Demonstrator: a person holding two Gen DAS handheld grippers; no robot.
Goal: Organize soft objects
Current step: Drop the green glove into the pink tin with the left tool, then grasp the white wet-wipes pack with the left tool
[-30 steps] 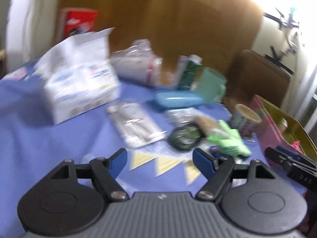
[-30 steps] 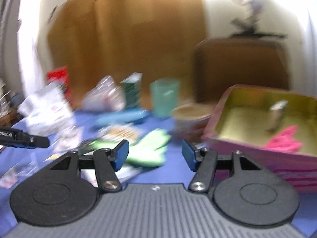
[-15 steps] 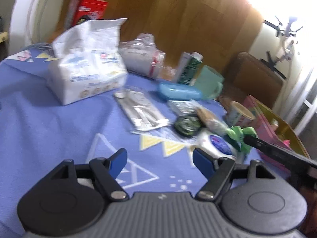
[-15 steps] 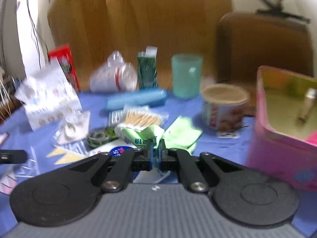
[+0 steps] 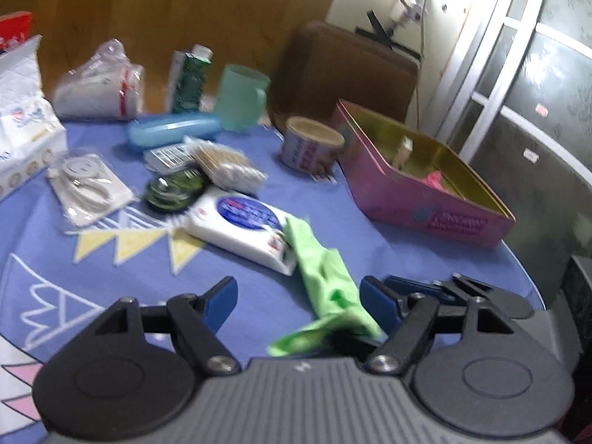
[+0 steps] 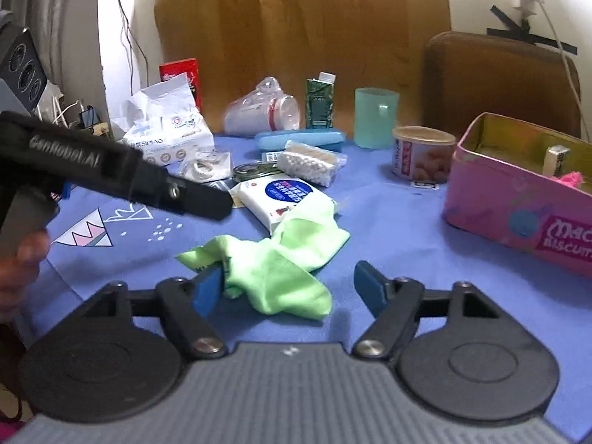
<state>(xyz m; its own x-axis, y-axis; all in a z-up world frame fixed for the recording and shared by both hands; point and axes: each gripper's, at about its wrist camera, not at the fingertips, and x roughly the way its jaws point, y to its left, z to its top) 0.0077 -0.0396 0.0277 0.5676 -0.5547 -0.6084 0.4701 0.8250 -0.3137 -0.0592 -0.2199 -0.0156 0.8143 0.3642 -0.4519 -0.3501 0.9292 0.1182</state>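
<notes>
Blue patterned tablecloth [image 6: 388, 229] is cluttered with packets and cups. Crumpled lime-green soft cloth [image 6: 281, 259] lies flat on it, one corner over a white wipes packet [image 6: 277, 194]. Right gripper [image 6: 286, 285] stands released, jaws spread around the cloth's near end. Left gripper [image 5: 299, 296] likewise stands released. Advisable: gather a thick fold before clenching, then lift clear toward the pink biscuit tin [image 6: 518, 207].

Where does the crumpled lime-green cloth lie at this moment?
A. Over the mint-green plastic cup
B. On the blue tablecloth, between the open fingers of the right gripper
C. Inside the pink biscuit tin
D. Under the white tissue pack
B: the crumpled lime-green cloth lies on the blue tablecloth, between the spread fingers of the right gripper, outside the pink biscuit tin.
</notes>
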